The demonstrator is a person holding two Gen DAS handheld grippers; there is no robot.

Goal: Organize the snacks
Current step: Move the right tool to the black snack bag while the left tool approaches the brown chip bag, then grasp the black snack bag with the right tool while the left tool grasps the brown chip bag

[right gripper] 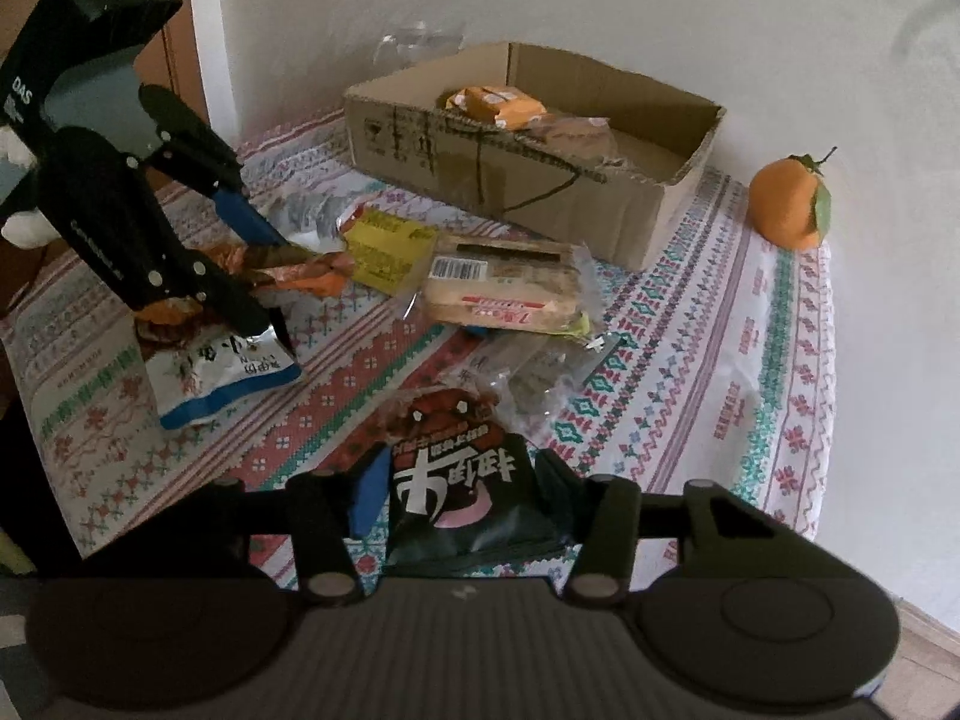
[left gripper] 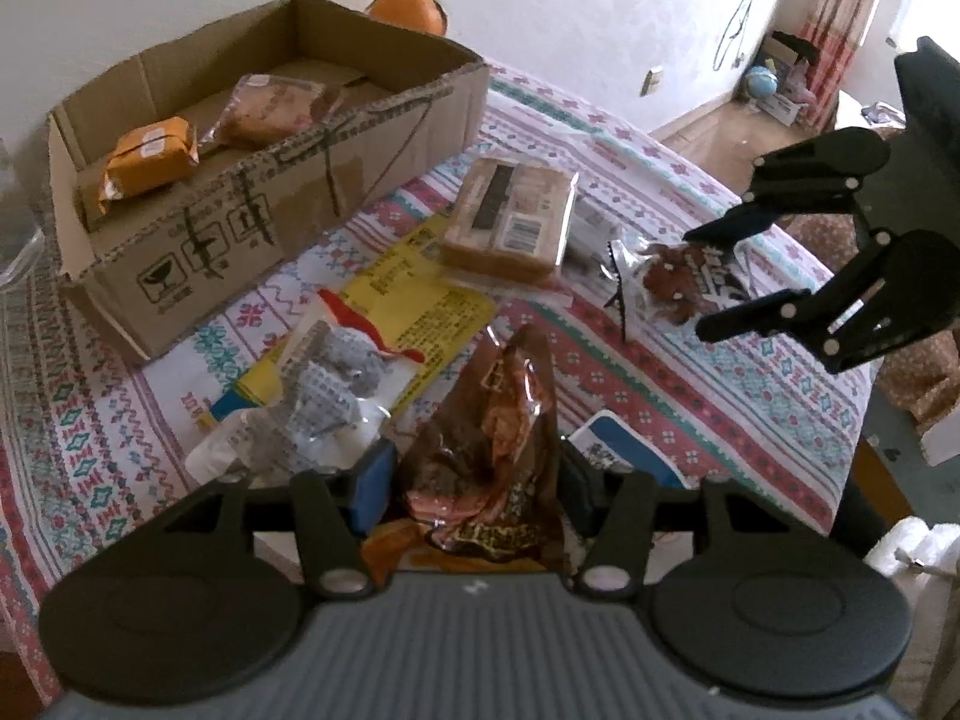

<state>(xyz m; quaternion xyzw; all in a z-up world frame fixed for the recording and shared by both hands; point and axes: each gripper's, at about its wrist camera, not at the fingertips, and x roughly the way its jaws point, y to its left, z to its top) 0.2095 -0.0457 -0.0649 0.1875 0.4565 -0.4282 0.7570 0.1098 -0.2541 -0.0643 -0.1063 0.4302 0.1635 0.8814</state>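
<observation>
My left gripper (left gripper: 474, 474) is shut on a brown snack bag (left gripper: 492, 420) near the table's front; it also shows in the right wrist view (right gripper: 264, 276). My right gripper (right gripper: 462, 498) is shut on a black snack bag (right gripper: 462, 480) with dark red pieces; it also shows in the left wrist view (left gripper: 714, 276). The open cardboard box (left gripper: 312, 180) stands at the back and holds an orange packet (left gripper: 153, 156) and a clear-wrapped pastry (left gripper: 270, 105). A wrapped bread pack (left gripper: 510, 216), a yellow packet (left gripper: 414, 306) and a grey-patterned bag (left gripper: 336, 378) lie on the tablecloth.
An orange fruit (right gripper: 789, 204) with a leaf sits beside the box near the wall. A blue-and-white bag (right gripper: 222, 372) lies by the left gripper. Clear wrappers (right gripper: 540, 372) lie mid-table. The table's edge (left gripper: 864, 420) drops off behind my right gripper.
</observation>
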